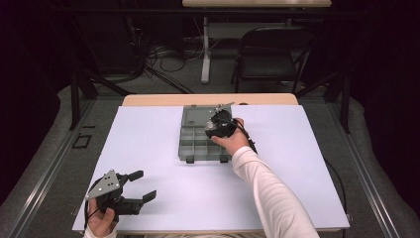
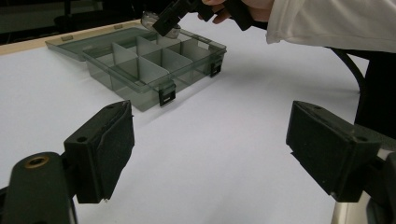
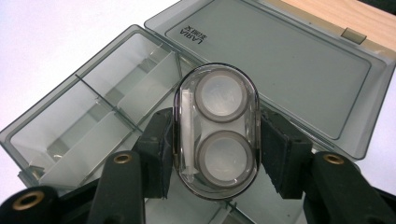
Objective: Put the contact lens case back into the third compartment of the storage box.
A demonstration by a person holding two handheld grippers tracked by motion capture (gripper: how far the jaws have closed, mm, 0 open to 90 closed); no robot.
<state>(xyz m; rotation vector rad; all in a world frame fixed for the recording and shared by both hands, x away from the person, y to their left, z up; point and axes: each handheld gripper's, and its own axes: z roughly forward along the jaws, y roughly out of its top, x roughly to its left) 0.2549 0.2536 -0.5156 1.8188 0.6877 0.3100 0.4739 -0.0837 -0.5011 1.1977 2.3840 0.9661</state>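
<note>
While left fingers (image 2: pixel 208 154) gape, right fingers (image 3: pixel 215 154) around clear oval case (image 3: pixel 215 130).

The left gripper (image 2: pixel 210 154) is hovering low over the white table (image 2: pixel 224 140), its two black jaws standing wide apart with nothing between them. Beyond them an organizer box (image 2: pixel 140 65) of smoky clear plastic is lying open, dividers showing inside and two black latches facing the camera. Above its far side the right gripper (image 2: pixel 166 21) is reaching in from the top edge, apparently holding a small clear case (image 2: pixel 148 18), though that part is cropped. A white sleeve (image 2: pixel 336 23) is crossing the upper right.
</note>
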